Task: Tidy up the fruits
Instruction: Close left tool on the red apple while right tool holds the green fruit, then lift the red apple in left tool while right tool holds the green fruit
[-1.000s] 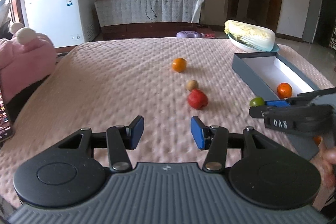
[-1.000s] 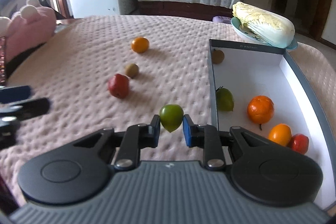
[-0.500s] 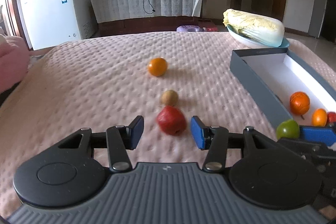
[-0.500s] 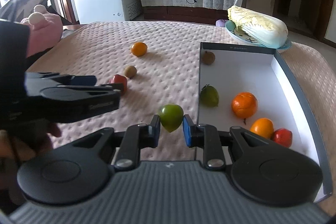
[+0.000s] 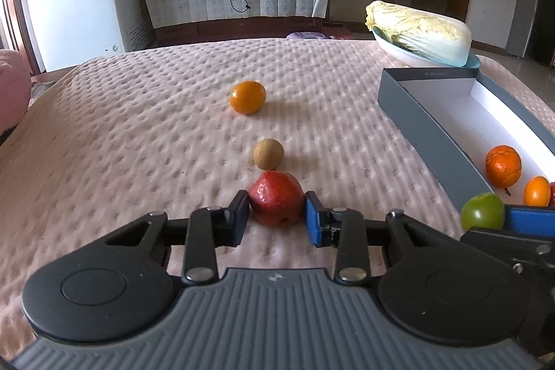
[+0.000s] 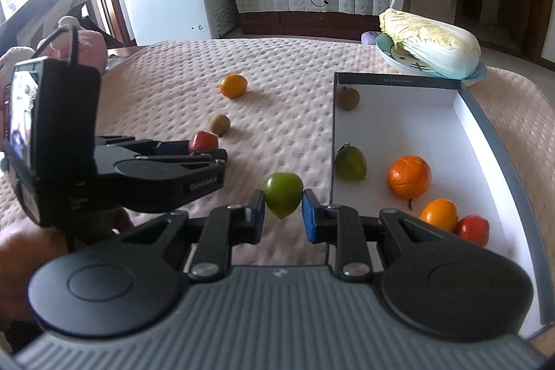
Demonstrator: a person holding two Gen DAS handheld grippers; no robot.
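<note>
From the left wrist view, the left claw [image 5: 276, 218] has its jaws closing around a red fruit [image 5: 276, 203] that sits on the pink quilted cloth [image 5: 138, 127] covering the bench; both pads look to be touching the fruit's sides. Just beyond it lies a small brown fruit [image 5: 267, 154], and farther off an orange one [image 5: 247, 97]. To the right stands a grey box [image 5: 430, 123] with a white inside, holding a large orange [image 5: 503, 165] and a smaller orange fruit [image 5: 536, 191] near its close end. At the right edge the right claw's blue pad shows beside a green fruit [image 5: 482, 212]. A cabbage [image 5: 419, 30] rests on a plate behind the box.

From the right wrist view, the right claw [image 6: 282, 214] pinches the green fruit [image 6: 282, 194] between its pads, held above the cloth just left of the grey box's [image 6: 485, 113] near wall (not over the inside). In the box lie a brown fruit [image 6: 348, 98] in the far corner, a green citrus [image 6: 350, 163], the large orange [image 6: 409, 177], the smaller orange fruit [image 6: 438, 215] and a red one [image 6: 472, 230]. The left claw [image 6: 211, 151] reaches in from the left, its tips at the red fruit [image 6: 203, 141] on the cloth.
</note>
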